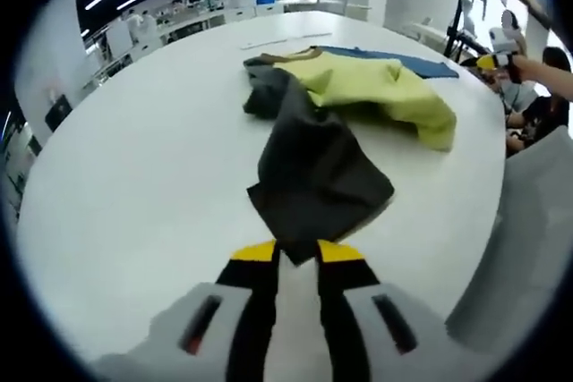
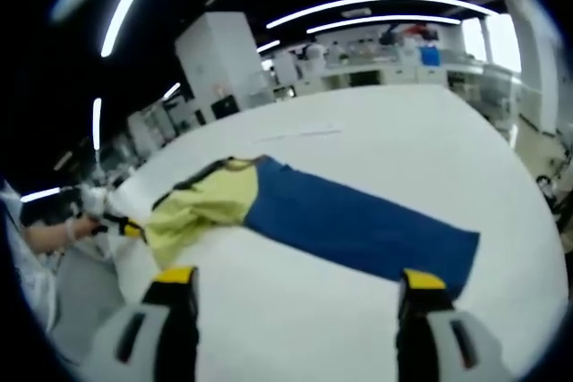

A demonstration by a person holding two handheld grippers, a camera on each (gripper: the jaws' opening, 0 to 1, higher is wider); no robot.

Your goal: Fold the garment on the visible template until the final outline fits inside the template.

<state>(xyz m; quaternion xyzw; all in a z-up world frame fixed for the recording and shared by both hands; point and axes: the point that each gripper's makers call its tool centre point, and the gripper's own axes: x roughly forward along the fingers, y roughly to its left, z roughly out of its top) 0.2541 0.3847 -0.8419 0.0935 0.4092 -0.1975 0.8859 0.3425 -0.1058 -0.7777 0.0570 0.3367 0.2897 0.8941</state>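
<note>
Left gripper (image 1: 296, 255) clamps the garment (image 1: 318, 163) (dark sleeve) above the table (image 1: 134, 176); right gripper (image 2: 300, 285) gapes, beside the blue template (image 2: 358, 225).

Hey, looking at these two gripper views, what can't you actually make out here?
- Left gripper view: the left tongs pinch the dark garment; its outline is lost in bunched folds.
- Left gripper view: the blue template is mostly covered by the yellow-green garment part.
- Right gripper view: the right tongs stand open; the template's left end lies under the yellow-green part.
- Right gripper view: the other gripper at the left edge is too blurred to read.
</note>
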